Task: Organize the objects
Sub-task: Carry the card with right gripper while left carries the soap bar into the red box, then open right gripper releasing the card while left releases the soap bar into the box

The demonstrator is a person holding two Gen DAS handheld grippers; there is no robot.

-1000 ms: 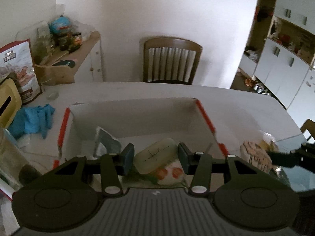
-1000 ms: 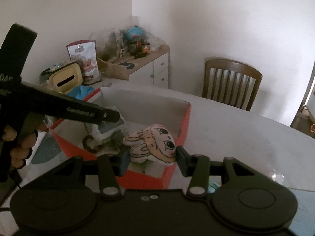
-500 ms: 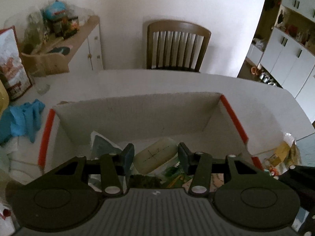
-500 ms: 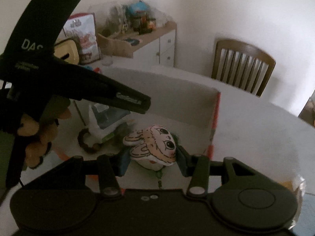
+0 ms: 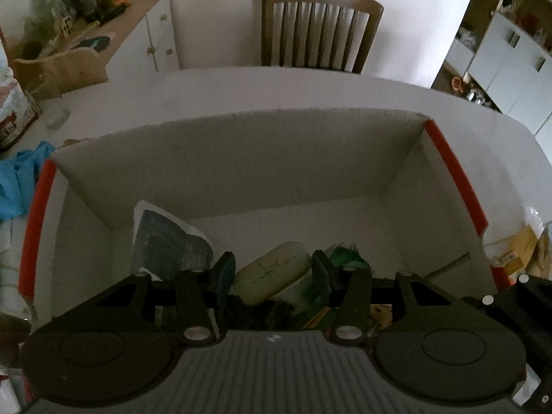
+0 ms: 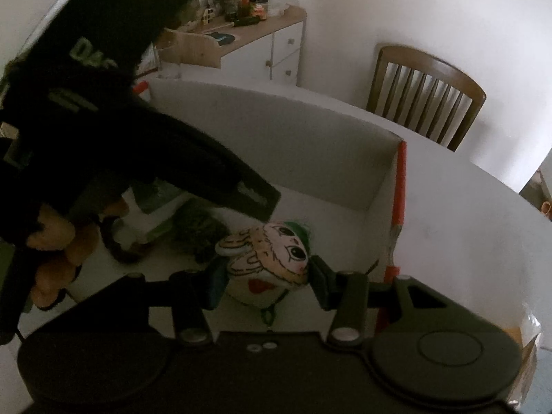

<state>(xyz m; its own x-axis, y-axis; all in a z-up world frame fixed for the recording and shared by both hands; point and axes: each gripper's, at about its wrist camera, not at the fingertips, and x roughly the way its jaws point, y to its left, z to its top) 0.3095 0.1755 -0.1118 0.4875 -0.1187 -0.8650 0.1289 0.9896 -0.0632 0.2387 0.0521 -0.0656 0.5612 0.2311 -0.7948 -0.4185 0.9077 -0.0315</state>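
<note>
While both loads hang inside the red-edged box, neither is let go yet: left tool clamps a pale oval case over the near clutter, right tool pinches a plush doll near the right wall, likely so each lands in free floor space on the bench.

Beyond the white table you face a brown wooden chair with a slatted back, pushed up against its far edge. To your left stands a white cabinet with a wood top, crowded with jars and packets. A crumpled blue cloth lies on the table at far left. White cupboards line the right wall.
</note>
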